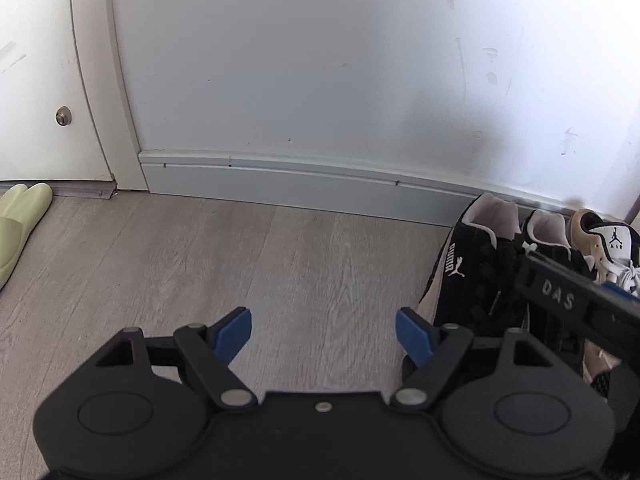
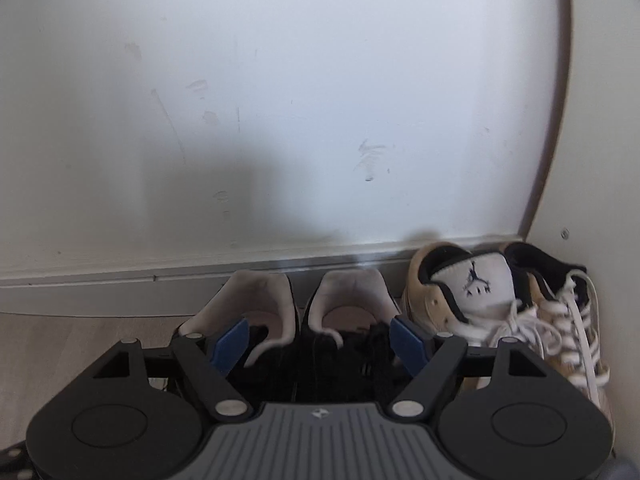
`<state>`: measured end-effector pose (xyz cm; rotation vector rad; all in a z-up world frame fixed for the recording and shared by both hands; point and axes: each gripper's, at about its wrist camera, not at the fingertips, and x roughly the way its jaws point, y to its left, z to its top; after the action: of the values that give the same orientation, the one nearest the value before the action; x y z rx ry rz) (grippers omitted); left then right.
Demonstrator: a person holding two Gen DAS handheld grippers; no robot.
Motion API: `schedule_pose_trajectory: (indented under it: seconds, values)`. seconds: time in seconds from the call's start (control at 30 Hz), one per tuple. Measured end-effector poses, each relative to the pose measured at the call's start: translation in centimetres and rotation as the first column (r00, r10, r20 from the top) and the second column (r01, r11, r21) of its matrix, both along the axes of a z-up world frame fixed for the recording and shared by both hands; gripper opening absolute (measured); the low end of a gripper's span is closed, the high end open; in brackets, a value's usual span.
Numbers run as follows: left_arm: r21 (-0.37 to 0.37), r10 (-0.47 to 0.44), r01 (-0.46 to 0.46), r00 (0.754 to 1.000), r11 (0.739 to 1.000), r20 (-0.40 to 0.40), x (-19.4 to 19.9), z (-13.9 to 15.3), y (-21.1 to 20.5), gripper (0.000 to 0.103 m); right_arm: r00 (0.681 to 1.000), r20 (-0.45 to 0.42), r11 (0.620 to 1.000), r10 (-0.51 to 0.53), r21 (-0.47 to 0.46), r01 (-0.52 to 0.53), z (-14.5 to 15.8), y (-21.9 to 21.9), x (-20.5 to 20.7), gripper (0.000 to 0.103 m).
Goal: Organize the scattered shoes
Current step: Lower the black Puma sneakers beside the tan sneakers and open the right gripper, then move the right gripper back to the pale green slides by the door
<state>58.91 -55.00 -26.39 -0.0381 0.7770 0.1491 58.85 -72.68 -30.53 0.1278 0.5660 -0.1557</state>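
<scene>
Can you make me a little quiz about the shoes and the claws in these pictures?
1. True or false: the black sneakers stand beside the tan and white sneakers along the wall.
2. Which claw has bare floor between its fingers: A left claw, B right claw?
3. What colour is the slipper lying near the door?

Key: 1 true. 2 A. 3 light green.
</scene>
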Motion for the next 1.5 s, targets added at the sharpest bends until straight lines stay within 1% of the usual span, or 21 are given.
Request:
schedule_pose_trajectory:
  seconds: [0.03, 0.1, 0.2, 0.23, 0.3, 0.37, 0.43, 0.57, 0.6, 0.67, 0.87, 0.9, 0.97, 1.0, 1.03, 1.07, 1.13, 1.23, 1.3, 1.4, 1.5]
  values:
    - [0.013, 0.001, -0.001, 1.000, 1.000, 0.002, -0.4, 0.0, 0.2, 0.080, 1.000, 0.015, 1.000, -0.018, 0.014, 0.017, -0.4, 0.2, -1.5, 0.086]
    - [0.043, 0.008, -0.008, 1.000, 0.999, 0.000, -1.7, -0.1, 0.9, 0.080, 0.998, 0.046, 1.000, -0.031, 0.007, 0.030, -1.3, 1.1, -4.0, 0.086]
    - [0.055, 0.024, -0.023, 1.000, 0.998, -0.009, -3.1, -0.2, 1.9, 0.079, 0.997, 0.076, 0.999, -0.009, -0.049, 0.013, -2.0, 3.6, -7.2, 0.087]
    - [0.059, 0.039, -0.038, 0.999, 0.998, -0.016, -3.5, -0.3, 2.5, 0.079, 0.997, 0.072, 0.997, 0.021, -0.075, -0.015, -2.1, 4.6, -7.6, 0.087]
    - [0.055, 0.054, -0.052, 0.998, 0.997, -0.027, -4.2, -0.5, 3.6, 0.079, 0.997, 0.045, 0.991, 0.064, -0.123, -0.058, -2.4, 6.4, -7.7, 0.087]
    - [0.072, 0.072, -0.070, 0.997, 0.995, -0.033, -4.7, -0.7, 4.4, 0.079, 0.996, 0.017, 0.982, 0.086, -0.170, -0.082, -2.8, 7.8, -7.1, 0.086]
    - [0.081, 0.089, -0.086, 0.995, 0.993, -0.034, -5.3, -0.8, 5.2, 0.079, 0.996, -0.011, 0.970, 0.091, -0.223, -0.091, -3.2, 8.8, -6.5, 0.086]
    - [0.068, 0.118, -0.115, 0.992, 0.991, -0.042, -6.1, -0.8, 6.6, 0.079, 0.994, -0.066, 0.943, 0.087, -0.316, -0.103, -4.5, 9.6, -5.7, 0.084]
    - [0.069, 0.120, -0.117, 0.992, 0.991, -0.042, -6.2, -0.8, 6.8, 0.079, 0.994, -0.065, 0.940, 0.089, -0.323, -0.106, -4.7, 9.5, -5.7, 0.084]
    - [0.076, 0.119, -0.116, 0.992, 0.990, -0.041, -6.4, -0.7, 6.9, 0.079, 0.995, -0.080, 0.949, 0.066, -0.303, -0.087, -4.8, 8.8, -5.4, 0.084]
    - [0.067, 0.123, -0.120, 0.992, 0.990, -0.033, -6.6, -0.2, 7.5, 0.079, 0.994, -0.088, 0.935, 0.058, -0.345, -0.085, -5.2, 7.7, -5.2, 0.084]
    - [0.067, 0.127, -0.124, 0.992, 0.990, -0.030, -6.7, -0.1, 7.8, 0.079, 0.995, -0.091, 0.936, 0.050, -0.342, -0.078, -5.1, 7.5, -5.0, 0.084]
    - [0.051, 0.127, -0.125, 0.991, 0.991, -0.035, -6.7, 0.2, 8.5, 0.079, 0.993, -0.108, 0.957, 0.041, -0.281, -0.070, -5.1, 6.6, -4.7, 0.085]
    - [0.044, 0.113, -0.111, 0.993, 0.993, -0.030, -6.8, 0.4, 8.9, 0.079, 0.993, -0.112, 0.958, 0.040, -0.278, -0.069, -5.1, 6.6, -4.7, 0.085]
    - [0.043, 0.100, -0.099, 0.995, 0.994, -0.021, -6.9, 0.7, 9.4, 0.079, 0.992, -0.117, 0.950, 0.048, -0.300, -0.081, -5.0, 6.9, -4.7, 0.085]
    - [0.054, 0.097, -0.096, 0.995, 0.994, -0.007, -7.1, 1.1, 9.8, 0.079, 0.991, -0.119, 0.945, 0.064, -0.313, -0.099, -4.7, 7.2, -4.8, 0.084]
    - [0.067, 0.099, -0.100, 0.995, 0.993, 0.025, -7.6, 2.1, 11.0, 0.079, 0.989, -0.099, 0.943, 0.108, -0.304, -0.134, -3.3, 7.6, -5.6, 0.083]
    - [0.032, 0.145, -0.147, 0.987, 0.989, 0.068, -9.2, 3.9, 13.8, 0.079, 0.977, -0.020, 0.954, 0.212, -0.211, -0.211, 0.4, 8.3, -7.7, 0.085]
    - [0.011, 0.174, -0.176, 0.980, 0.984, 0.092, -10.5, 4.9, 15.9, 0.079, 0.965, 0.015, 0.954, 0.263, -0.153, -0.258, 2.9, 9.7, -8.7, 0.085]
    - [0.019, 0.207, -0.211, 0.970, 0.977, 0.128, -12.4, 6.0, 20.0, 0.080, 0.935, 0.057, 0.935, 0.349, -0.092, -0.343, 6.9, 13.9, -9.4, 0.085]
    - [0.039, 0.277, -0.286, 0.949, 0.957, 0.150, -14.2, 6.6, 25.8, 0.081, 0.907, 0.093, 0.911, 0.410, 0.006, -0.412, 10.5, 19.7, -9.3, 0.085]
